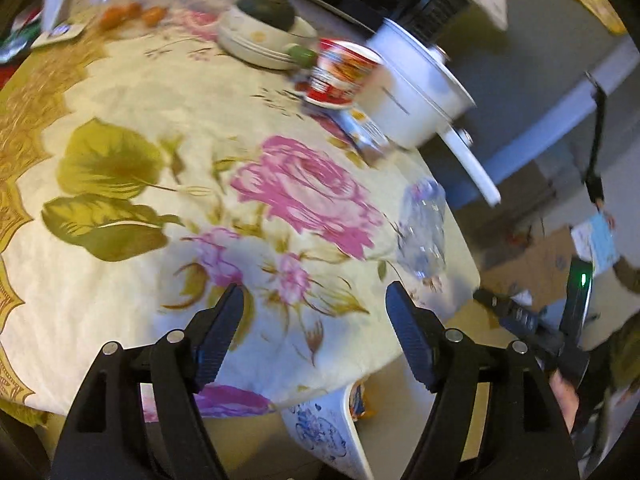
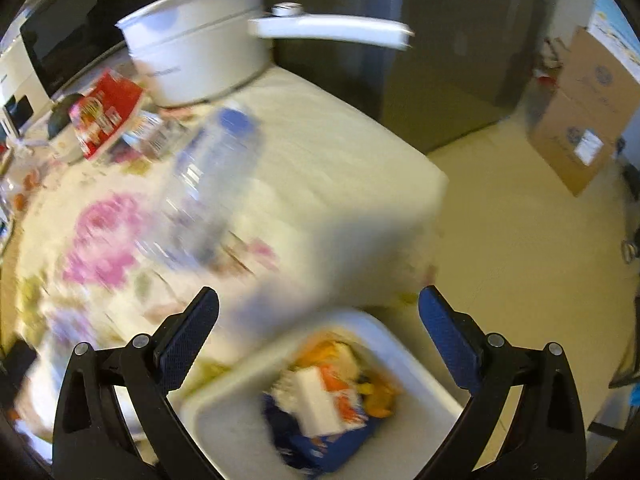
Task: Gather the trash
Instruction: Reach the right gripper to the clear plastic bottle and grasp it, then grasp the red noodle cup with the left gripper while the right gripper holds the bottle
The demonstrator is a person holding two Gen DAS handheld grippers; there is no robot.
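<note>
A clear plastic bottle (image 1: 423, 232) with a blue cap lies on the flowered tablecloth (image 1: 200, 216) near the table's right edge; it also shows, blurred, in the right wrist view (image 2: 208, 184). My left gripper (image 1: 314, 304) is open and empty above the table's near edge. My right gripper (image 2: 318, 308) is open and empty above a white trash bin (image 2: 400, 344) holding wrappers (image 2: 328, 404). The bin (image 1: 332, 432) stands on the floor beside the table. A red instant-noodle cup (image 1: 344, 72) and a foil wrapper (image 1: 366, 130) lie farther back; the cup also shows in the right wrist view (image 2: 106, 114).
A white pot (image 1: 416, 92) with a long handle stands at the table's far right edge. A white dish (image 1: 260, 36), oranges (image 1: 132, 14) and a bag lie at the back. A cardboard box (image 2: 580, 108) stands on the floor. The other gripper (image 1: 536, 328) shows at right.
</note>
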